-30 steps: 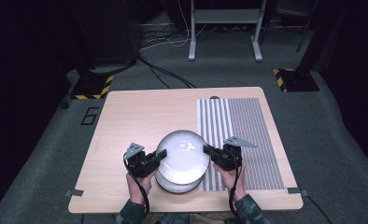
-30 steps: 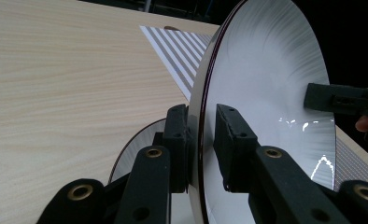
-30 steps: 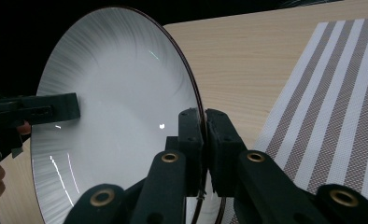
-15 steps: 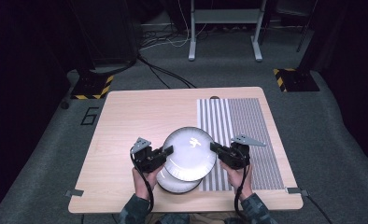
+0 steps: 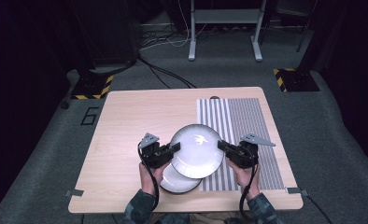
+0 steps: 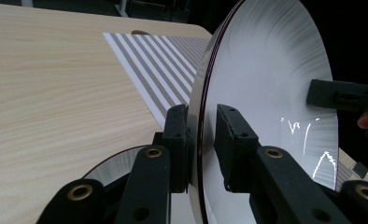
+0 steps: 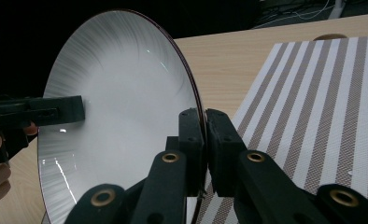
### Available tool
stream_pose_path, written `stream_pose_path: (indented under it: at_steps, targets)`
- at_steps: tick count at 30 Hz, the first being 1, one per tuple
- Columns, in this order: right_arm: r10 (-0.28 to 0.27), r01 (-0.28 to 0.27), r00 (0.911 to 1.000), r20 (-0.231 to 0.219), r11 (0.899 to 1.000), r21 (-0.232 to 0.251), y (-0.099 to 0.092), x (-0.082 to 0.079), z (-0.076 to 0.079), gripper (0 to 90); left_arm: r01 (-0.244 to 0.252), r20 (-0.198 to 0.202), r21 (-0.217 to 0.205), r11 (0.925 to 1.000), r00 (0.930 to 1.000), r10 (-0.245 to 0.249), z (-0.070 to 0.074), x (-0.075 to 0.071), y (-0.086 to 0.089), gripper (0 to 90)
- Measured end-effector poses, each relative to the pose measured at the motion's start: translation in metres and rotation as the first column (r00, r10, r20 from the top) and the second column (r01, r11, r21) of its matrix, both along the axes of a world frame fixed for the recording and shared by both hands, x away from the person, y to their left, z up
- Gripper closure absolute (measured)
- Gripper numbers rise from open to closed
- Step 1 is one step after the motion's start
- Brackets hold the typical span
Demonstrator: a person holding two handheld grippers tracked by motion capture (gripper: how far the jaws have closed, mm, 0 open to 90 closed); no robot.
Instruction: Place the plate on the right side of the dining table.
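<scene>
Nearest, a second plate flat on the wooden table. Just above it, a white plate held off the table between both tools: left gripper pinching its left rim, right gripper clamped on its right rim. Beyond, under the right side, a striped mat.

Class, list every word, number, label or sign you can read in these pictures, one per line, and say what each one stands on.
"6": a dark outlined numeral on the grey floor beside the table's left edge.
The upper plate, the striped mat and both grippers carry no readable writing.
</scene>
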State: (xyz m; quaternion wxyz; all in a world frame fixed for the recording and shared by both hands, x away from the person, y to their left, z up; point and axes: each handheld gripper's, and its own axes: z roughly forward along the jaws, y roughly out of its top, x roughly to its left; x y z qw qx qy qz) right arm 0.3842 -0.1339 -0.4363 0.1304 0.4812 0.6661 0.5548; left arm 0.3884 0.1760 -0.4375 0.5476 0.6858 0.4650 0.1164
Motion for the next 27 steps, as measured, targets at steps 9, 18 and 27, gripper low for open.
stream_pose_path:
  at_steps: [9,18,27]
  targets:
    - [-0.029,0.029,0.9996,0.003,1.000,-0.001,-0.013,-0.001,0.002,85.4,0.021,0.008,0.006,0.9998,0.9997,-0.021,0.003,0.006,-0.014,74.5]
    - [-0.049,0.049,0.9988,0.006,0.999,0.001,-0.022,0.000,0.005,85.4,0.039,0.012,0.001,0.9992,0.9992,-0.039,0.007,0.013,-0.023,74.6]
    - [-0.066,0.066,0.9978,-0.001,0.998,0.003,-0.030,0.002,0.008,85.4,0.052,0.018,0.000,0.9986,0.9985,-0.052,0.011,0.019,-0.031,75.0]
